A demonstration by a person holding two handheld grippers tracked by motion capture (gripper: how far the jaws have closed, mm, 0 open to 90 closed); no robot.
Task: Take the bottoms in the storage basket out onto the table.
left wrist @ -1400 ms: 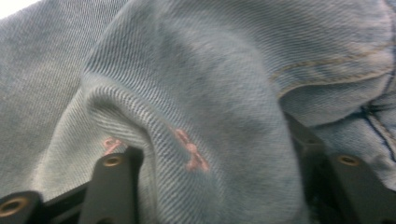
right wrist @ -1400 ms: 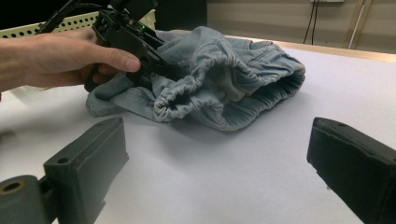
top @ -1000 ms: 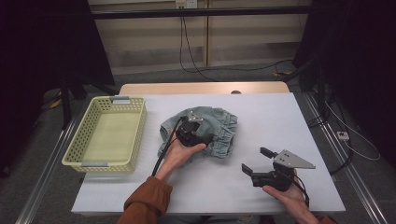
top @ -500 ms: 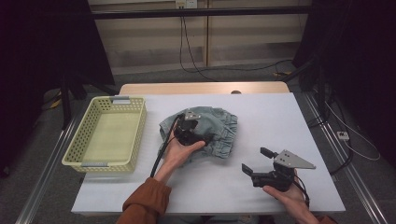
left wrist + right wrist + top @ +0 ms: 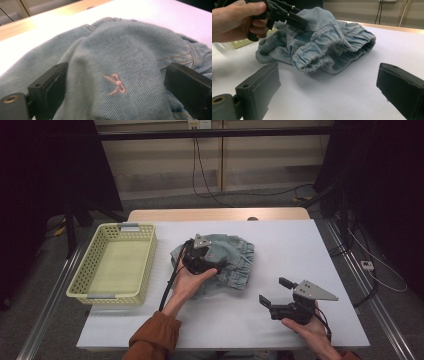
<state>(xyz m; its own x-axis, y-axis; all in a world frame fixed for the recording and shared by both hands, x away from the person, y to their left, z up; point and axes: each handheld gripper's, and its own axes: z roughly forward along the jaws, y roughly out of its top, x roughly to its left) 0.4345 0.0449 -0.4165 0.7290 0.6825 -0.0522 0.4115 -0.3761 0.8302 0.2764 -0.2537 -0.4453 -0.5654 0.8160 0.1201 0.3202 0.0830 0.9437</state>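
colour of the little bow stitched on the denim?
Pink, on light blue denim. The bow shows best in the left gripper view.

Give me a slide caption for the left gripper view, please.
Left claw open astride a hump of crumpled denim garment, a small pink embroidered bow between its jaws.

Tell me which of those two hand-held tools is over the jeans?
The left tool, held over the crumpled jeans with open jaws on either side of a fold. The right tool hovers over bare table, off to the side.
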